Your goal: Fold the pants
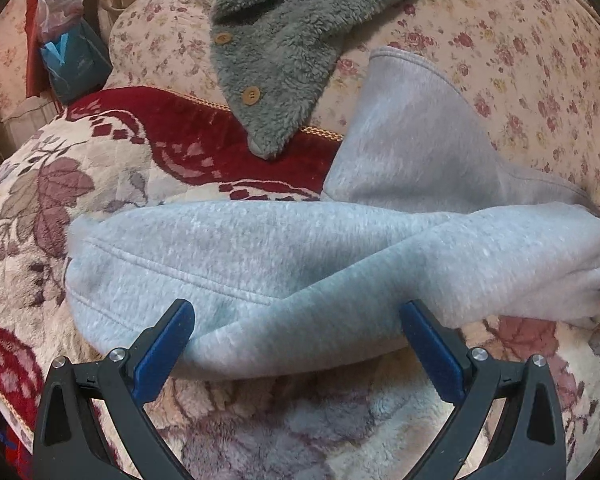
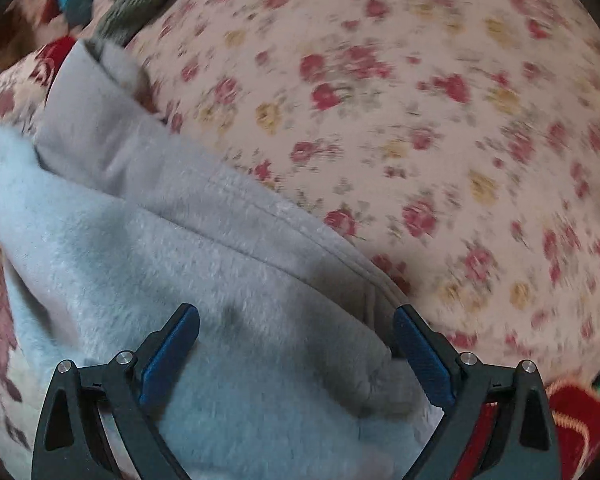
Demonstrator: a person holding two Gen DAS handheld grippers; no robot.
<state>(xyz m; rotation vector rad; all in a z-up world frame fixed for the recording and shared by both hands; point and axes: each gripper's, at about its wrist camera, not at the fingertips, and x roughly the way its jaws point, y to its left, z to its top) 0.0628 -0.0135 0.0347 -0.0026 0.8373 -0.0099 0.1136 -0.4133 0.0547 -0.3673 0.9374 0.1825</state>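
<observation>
The left gripper [image 1: 298,330] has its jaws spread wide, the folded edge of the grey pants [image 1: 260,264] lying between the two blue pads without being pinched. The right gripper [image 2: 296,334] is spread just as wide over the same pants [image 2: 148,248], whose seamed hem runs toward the right-hand pad. The one pair of pants lies bunched across a plush flowered blanket [image 1: 40,208] with a red border, one leg stretching up onto a small-flowered sheet [image 1: 520,60]. Bare blanket shows in front of the left jaws; open sheet lies to the right of the pants. One green fleece garment [image 1: 276,48] with two wooden buttons lies beyond, just beside the pant leg.
</observation>
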